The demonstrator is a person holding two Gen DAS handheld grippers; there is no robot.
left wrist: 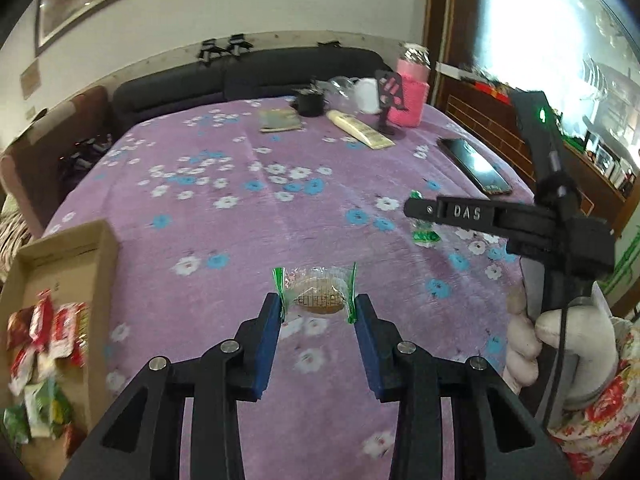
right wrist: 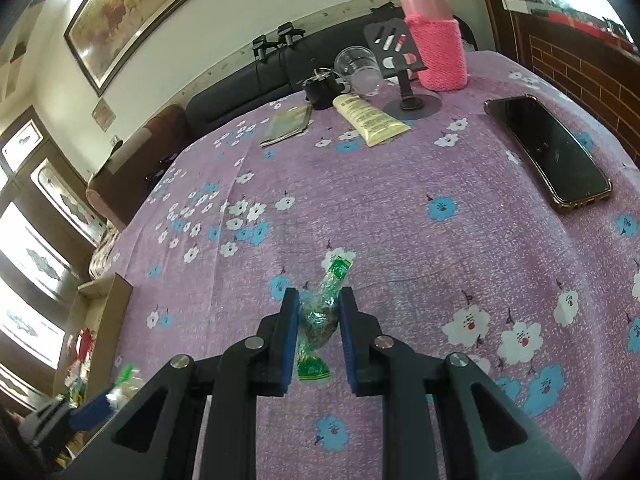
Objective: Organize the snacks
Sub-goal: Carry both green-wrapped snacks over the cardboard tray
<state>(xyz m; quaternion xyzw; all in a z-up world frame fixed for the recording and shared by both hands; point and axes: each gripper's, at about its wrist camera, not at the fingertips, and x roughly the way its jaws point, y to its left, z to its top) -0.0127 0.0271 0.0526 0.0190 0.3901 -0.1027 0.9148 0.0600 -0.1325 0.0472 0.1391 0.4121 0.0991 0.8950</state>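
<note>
Left wrist view: flowered worktop [left wrist: 240,200], cardboard box [left wrist: 60,264] of snacks at 8 o'clock. Left gripper [left wrist: 318,312] fingers pinch clear-wrapped cookie [left wrist: 320,292] (by wrapper ends). Right gripper [right wrist: 318,312] fingers clamped on green-wrapped snack [right wrist: 320,312].

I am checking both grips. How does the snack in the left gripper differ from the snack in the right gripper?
The left snack lies crosswise, its clear wrapper showing a brown biscuit; the right snack points lengthwise, crinkled and green. The left gripper holds the wrapper ends; the right gripper squeezes the middle. Both wrappers have green ends.
</note>
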